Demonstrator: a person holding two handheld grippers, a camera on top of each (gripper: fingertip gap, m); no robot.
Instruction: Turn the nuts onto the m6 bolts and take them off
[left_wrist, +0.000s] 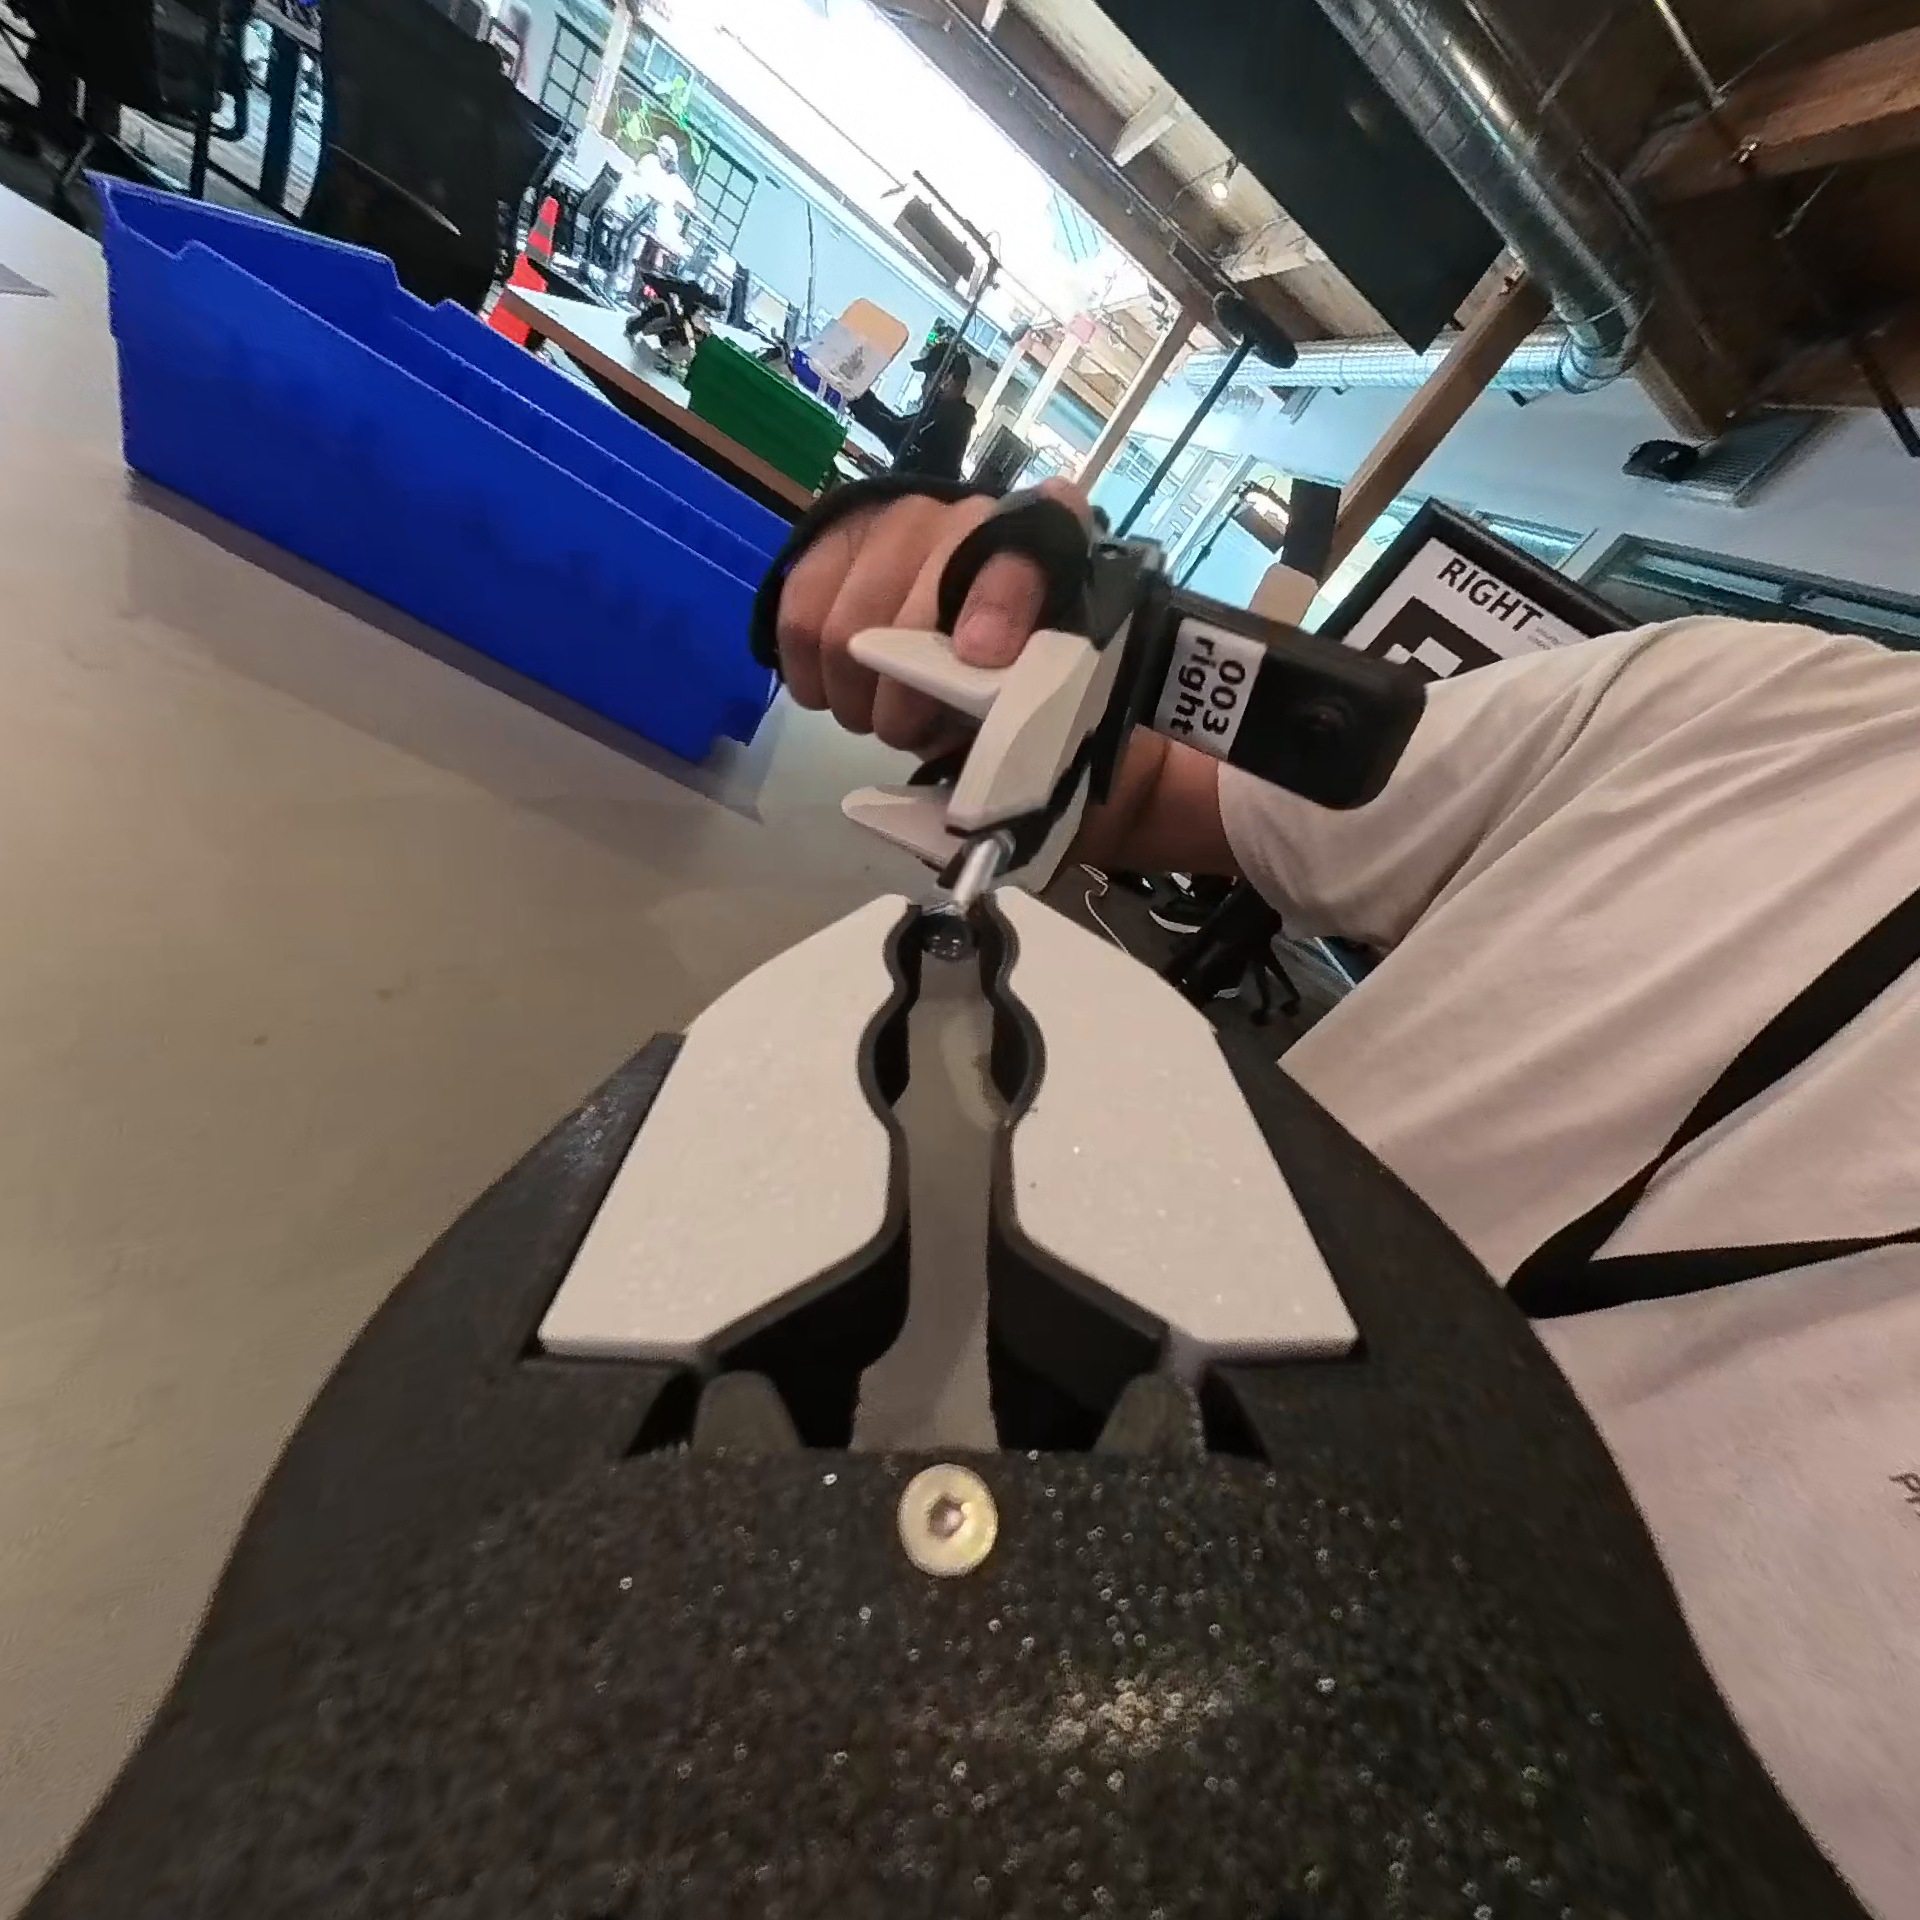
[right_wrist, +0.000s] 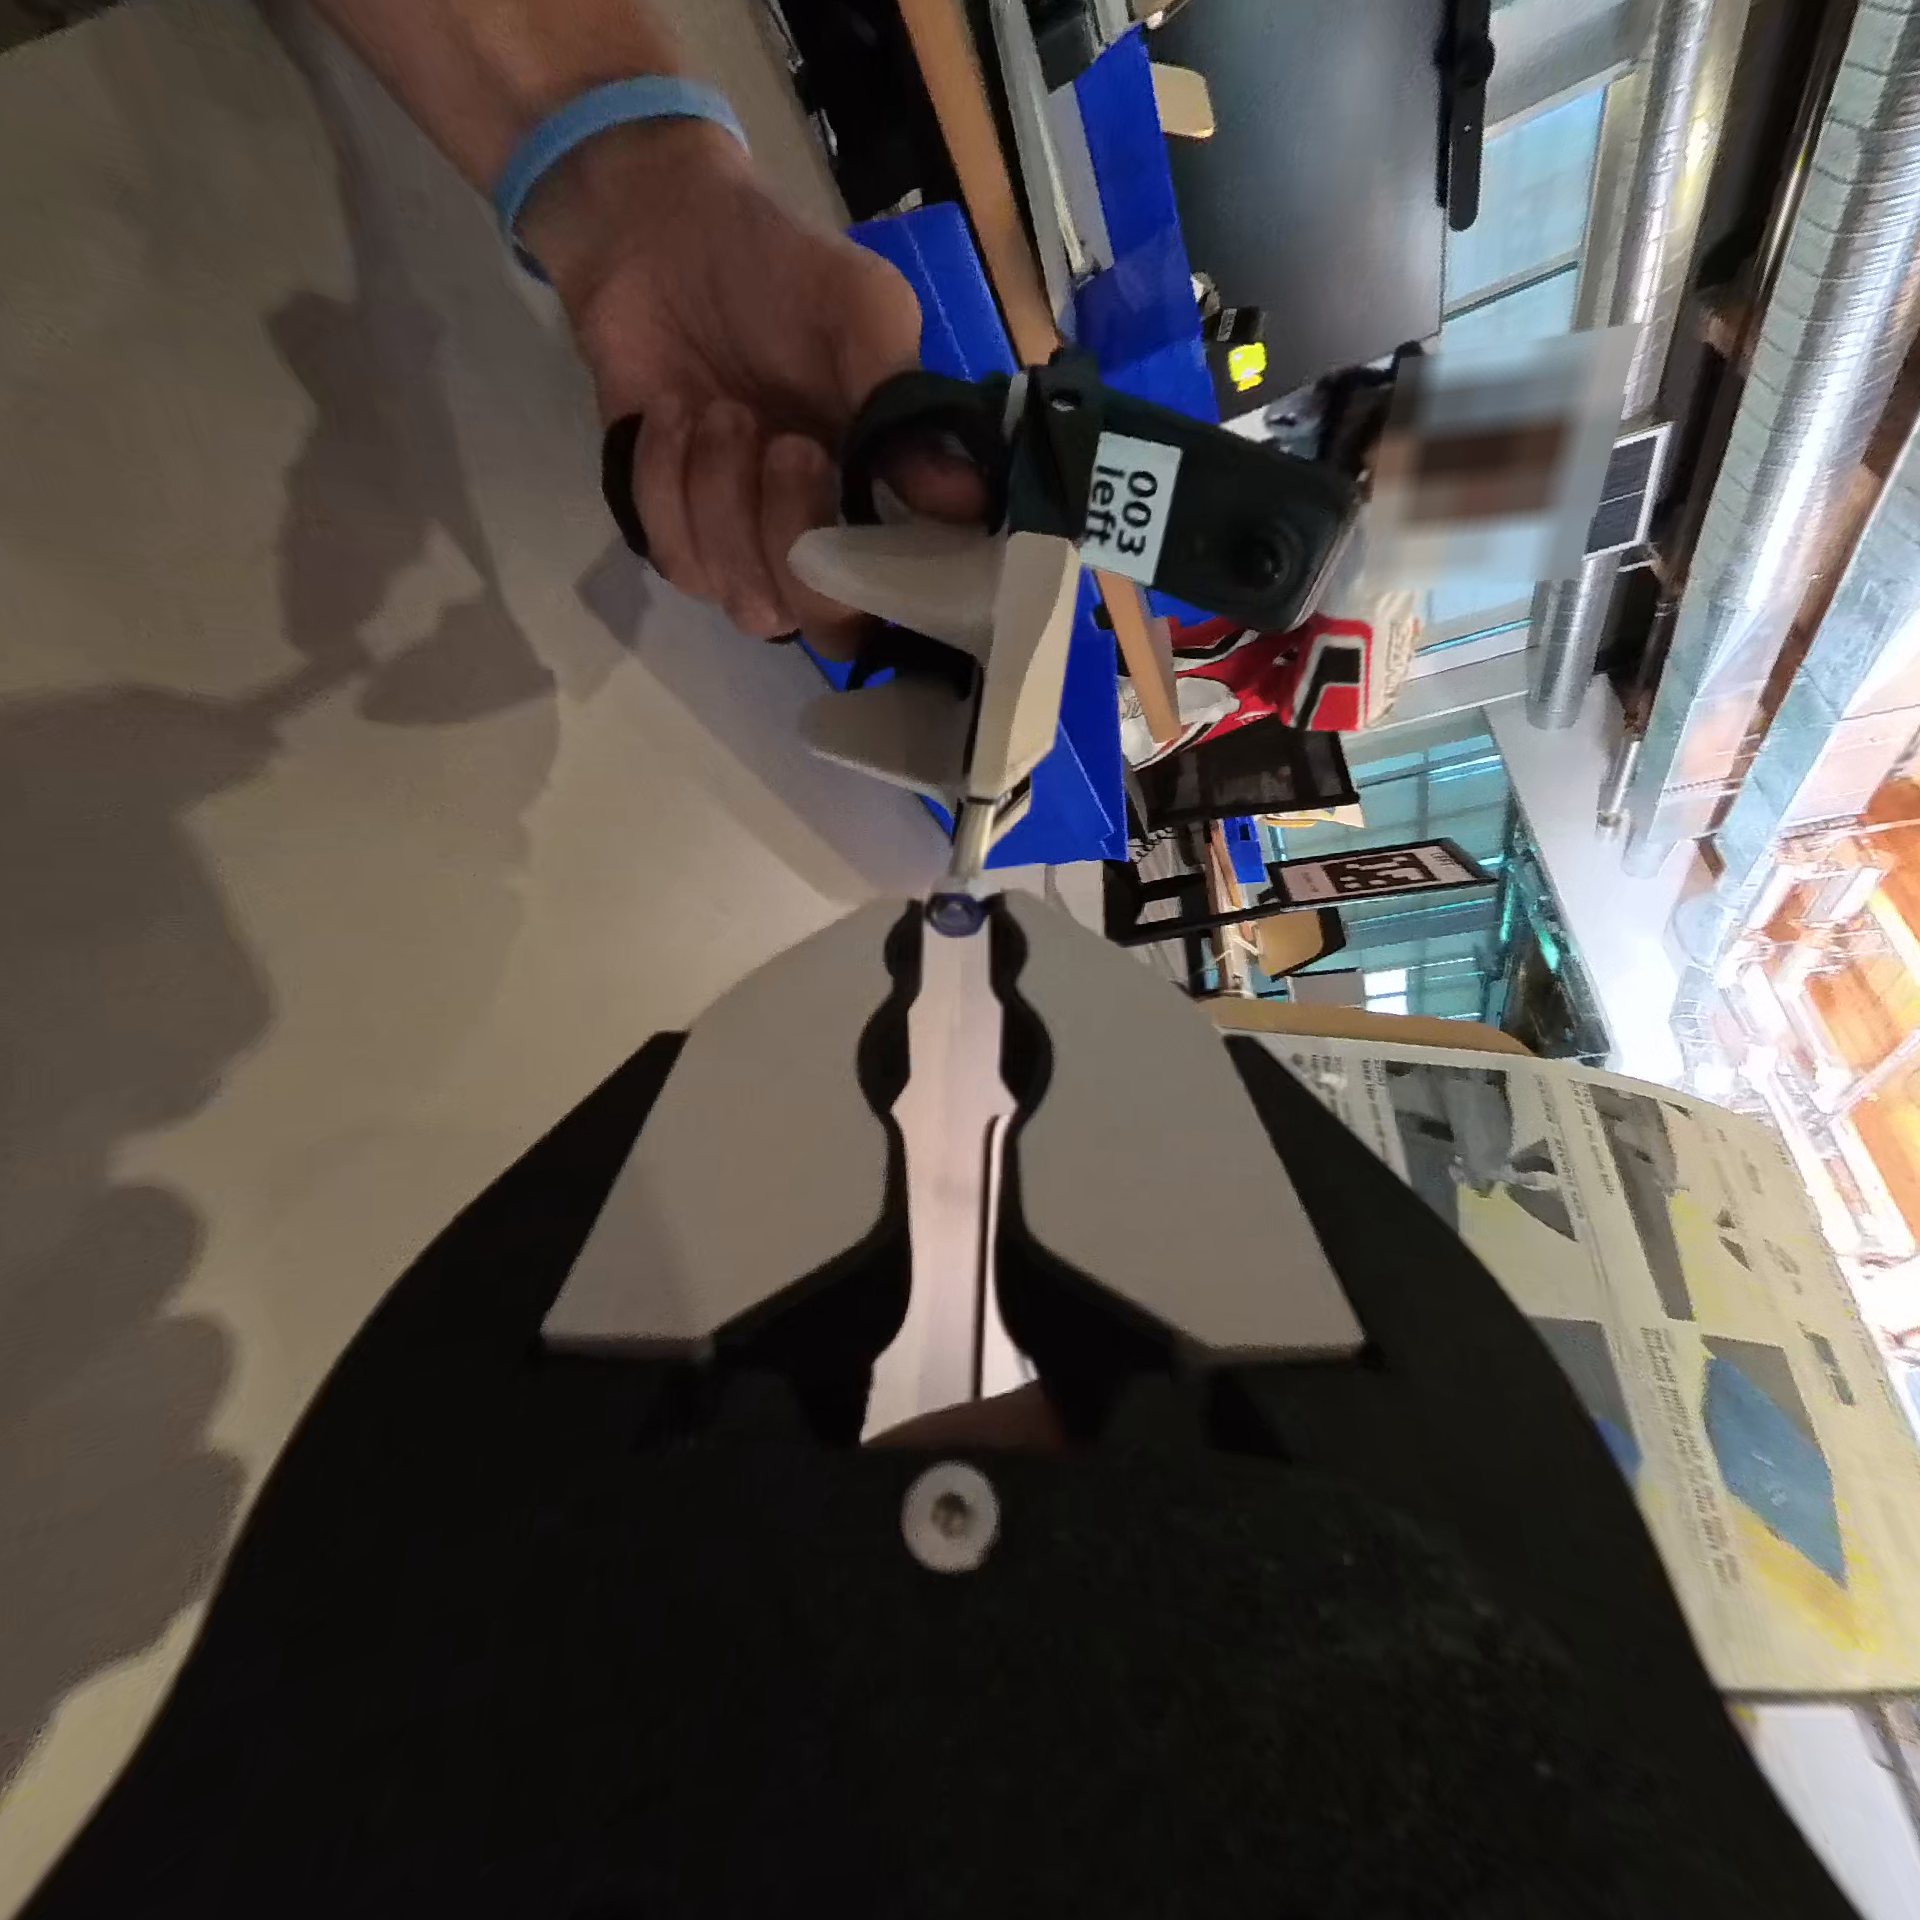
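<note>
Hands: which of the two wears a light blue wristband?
The left hand, seen in the right wrist view: a light blue wristband circles its wrist. The right hand shows a black strap.

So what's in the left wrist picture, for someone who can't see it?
The left tongs pinch the head end of a silver bolt, while the right tongs, held in a hand, grip its far end. A blue bin sits on the table.

A pale grey table (left_wrist: 312, 935) carries a blue plastic bin (left_wrist: 416, 468) at its far left; a newspaper (right_wrist: 1610, 1299) lies at right.
</note>
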